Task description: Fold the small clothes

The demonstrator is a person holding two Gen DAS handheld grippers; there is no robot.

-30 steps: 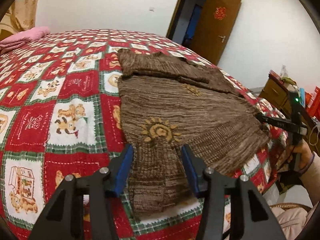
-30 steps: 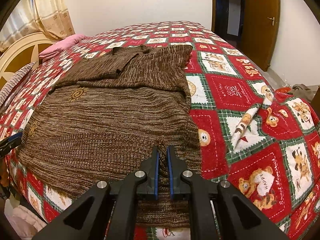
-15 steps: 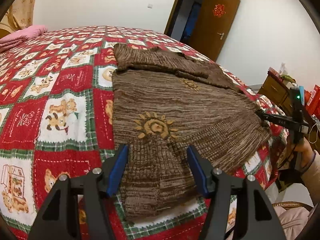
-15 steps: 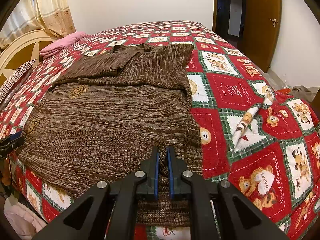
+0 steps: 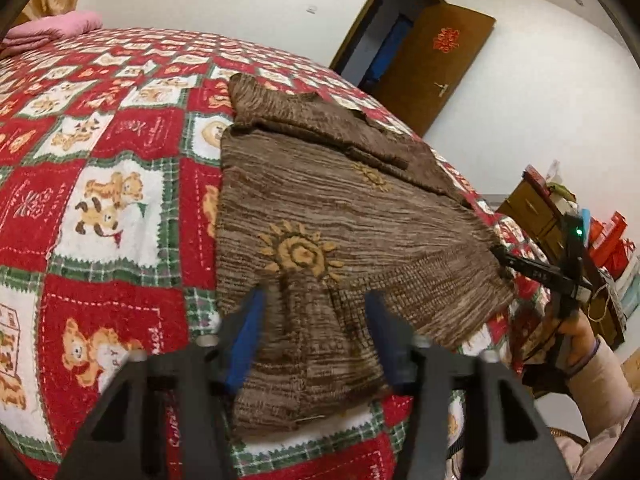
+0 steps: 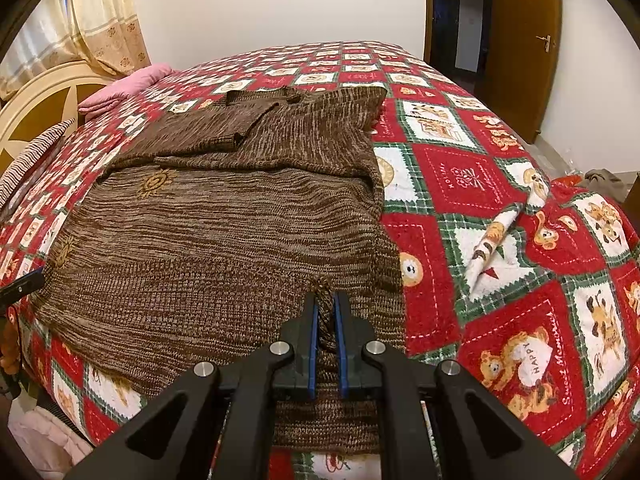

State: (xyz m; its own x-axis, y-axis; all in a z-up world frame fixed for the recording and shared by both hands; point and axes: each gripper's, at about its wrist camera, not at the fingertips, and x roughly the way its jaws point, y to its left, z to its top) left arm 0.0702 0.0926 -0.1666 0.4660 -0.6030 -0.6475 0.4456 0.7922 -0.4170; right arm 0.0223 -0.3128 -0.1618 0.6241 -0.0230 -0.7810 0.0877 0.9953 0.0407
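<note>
Bedspread (image 6: 472, 184) bears sweater (image 6: 224, 248); right claw (image 6: 325, 312) pinches it, left claw (image 5: 316, 312) gapes over sleeve.

Red, white and green patchwork bedspread (image 6: 500, 184) with teddy bear squares, covering the whole bed, one raised crease near the right side. Folded pink blanket (image 6: 128, 88) at the far end, beside a cream headboard (image 6: 36, 104). Beige patterned curtain (image 6: 100, 12) behind. Brown wooden door (image 5: 432, 68) standing open, red paper ornament on it. Wooden drawer cabinet (image 5: 536, 208) by the wall, red boxes (image 5: 612, 236) next to it.
</note>
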